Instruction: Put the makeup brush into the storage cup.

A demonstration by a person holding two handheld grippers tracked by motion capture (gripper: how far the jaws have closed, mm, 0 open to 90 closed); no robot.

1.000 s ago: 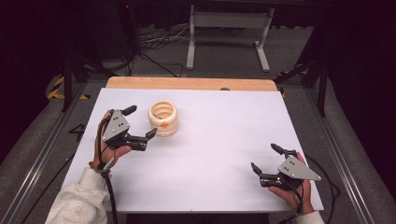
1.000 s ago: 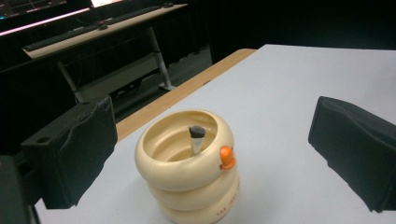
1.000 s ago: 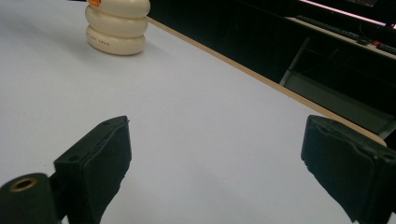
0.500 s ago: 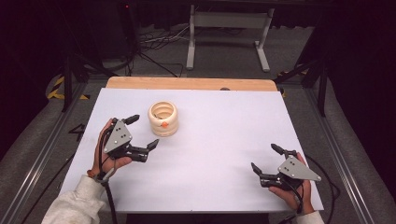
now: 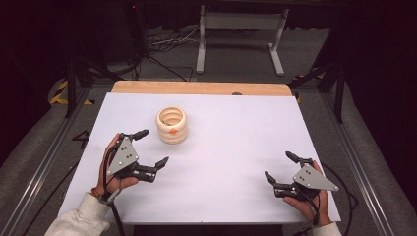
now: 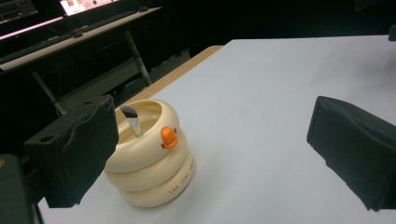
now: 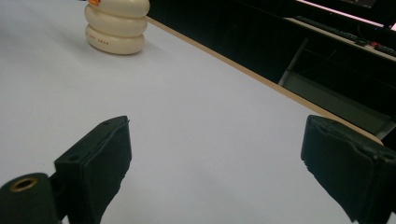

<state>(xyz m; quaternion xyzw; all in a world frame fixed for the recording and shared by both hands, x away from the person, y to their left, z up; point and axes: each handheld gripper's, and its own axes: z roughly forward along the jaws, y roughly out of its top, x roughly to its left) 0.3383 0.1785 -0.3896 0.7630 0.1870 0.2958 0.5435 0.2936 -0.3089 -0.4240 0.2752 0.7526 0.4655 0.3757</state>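
**Cream ringed holder to be approached with jaws spread**

The left gripper (image 5: 151,147) is held with its jaws wide apart and nothing between them. The cream ringed holder (image 5: 172,125) stands upright just ahead of it, slightly beyond the far jaw in the high view and near but not touched. In the left gripper view the cream ringed holder (image 6: 149,154) is seen low and toward the near jaw, off the centre of the gap. An orange knob (image 6: 169,137) is set on its upper ring, and a small dark-tipped item (image 6: 132,119) leans inside the hollow; what it is cannot be made out.

The step in hand is judged to be an approach to the holder, or a reach into it. For a good grasp, the gap should first be centred on the holder, so that neither pad pushes it aside. The rounded rings may slip, so a level closure across the middle ring is advised.

The right gripper (image 5: 282,172) is rested near the front edge of the white table (image 5: 236,142), its jaws likewise parted and empty, with the holder well apart from it, far ahead.
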